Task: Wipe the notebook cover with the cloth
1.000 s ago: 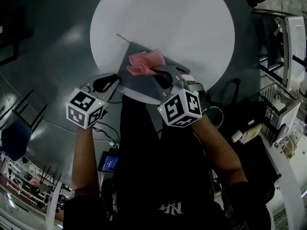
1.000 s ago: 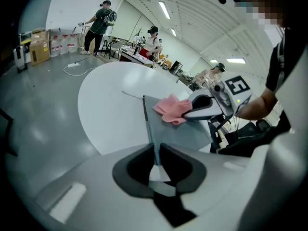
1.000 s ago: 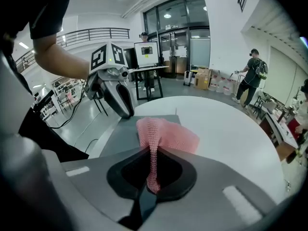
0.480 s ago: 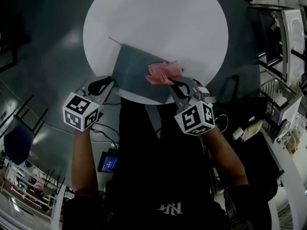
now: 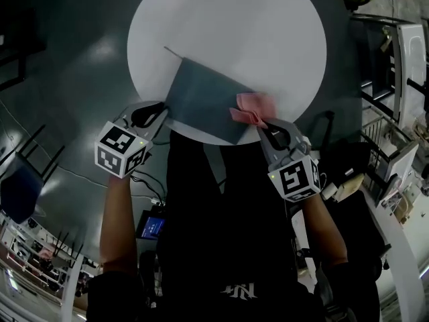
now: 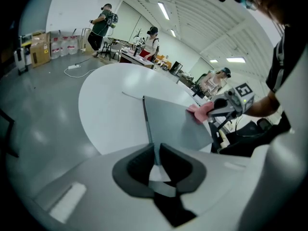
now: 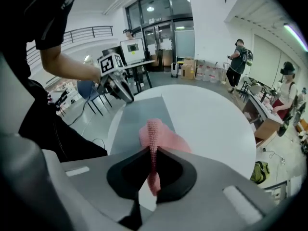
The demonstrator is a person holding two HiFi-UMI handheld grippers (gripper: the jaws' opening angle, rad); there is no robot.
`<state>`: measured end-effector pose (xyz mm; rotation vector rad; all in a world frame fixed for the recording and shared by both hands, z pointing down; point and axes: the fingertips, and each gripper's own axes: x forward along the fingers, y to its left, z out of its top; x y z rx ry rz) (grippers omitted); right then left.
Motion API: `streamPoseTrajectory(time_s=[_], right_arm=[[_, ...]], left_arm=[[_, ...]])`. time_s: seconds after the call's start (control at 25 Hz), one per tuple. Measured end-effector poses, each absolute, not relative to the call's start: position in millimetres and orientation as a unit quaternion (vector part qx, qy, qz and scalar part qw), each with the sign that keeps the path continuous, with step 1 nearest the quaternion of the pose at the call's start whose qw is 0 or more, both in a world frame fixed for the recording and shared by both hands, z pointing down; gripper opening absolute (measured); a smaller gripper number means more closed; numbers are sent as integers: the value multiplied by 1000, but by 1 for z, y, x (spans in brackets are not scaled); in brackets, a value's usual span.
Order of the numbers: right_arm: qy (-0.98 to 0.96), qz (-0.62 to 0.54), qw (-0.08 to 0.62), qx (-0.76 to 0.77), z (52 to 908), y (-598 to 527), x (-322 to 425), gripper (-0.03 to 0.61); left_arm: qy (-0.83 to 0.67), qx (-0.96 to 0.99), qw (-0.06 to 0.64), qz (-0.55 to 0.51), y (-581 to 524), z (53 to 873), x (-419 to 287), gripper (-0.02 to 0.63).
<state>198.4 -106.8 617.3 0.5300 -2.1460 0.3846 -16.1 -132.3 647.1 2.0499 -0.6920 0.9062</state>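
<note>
A grey notebook (image 5: pixel 204 99) lies closed at the near edge of the round white table (image 5: pixel 228 25). My left gripper (image 5: pixel 153 115) is shut on its near left corner, where the spine edge runs between the jaws (image 6: pixel 155 153). A pink cloth (image 5: pixel 253 108) rests bunched on the notebook's right edge. My right gripper (image 5: pixel 263 125) is shut on the cloth, a fold of which stands pinched between the jaws (image 7: pixel 153 153). In the right gripper view the notebook (image 7: pixel 139 114) stretches left toward the left gripper (image 7: pixel 118 88). The left gripper view shows the cloth (image 6: pixel 199 112) at the cover's far right corner.
The table's far half is bare white. A dark grey floor surrounds it. Metal racks and equipment (image 5: pixel 395 113) stand to the right, and a blue chair (image 5: pixel 20 193) to the left. Several people (image 7: pixel 238 57) stand by desks and boxes in the background.
My right gripper has dragged the pink cloth across the cover from its far middle to the right edge. The left gripper has kept its hold on the corner.
</note>
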Motion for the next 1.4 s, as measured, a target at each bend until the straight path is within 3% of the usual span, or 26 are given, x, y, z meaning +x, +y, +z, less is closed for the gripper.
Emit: streamPoseTrajectory(time_s=[0.24, 0.48, 0.8, 1.4], right_arm=[[-914, 93, 339, 202, 551, -138, 127, 12], [-935, 79, 295, 178, 554, -164, 40, 12], [-922, 84, 351, 141, 620, -158, -9, 12], [-904, 101, 398, 122, 637, -145, 19, 12]], left_arm=[[-274, 809, 386, 349, -132, 646, -17, 41], [-270, 812, 386, 345, -133, 646, -18, 43], [-277, 813, 386, 336, -132, 645, -18, 41], [-274, 809, 392, 341, -133, 645, -16, 42]])
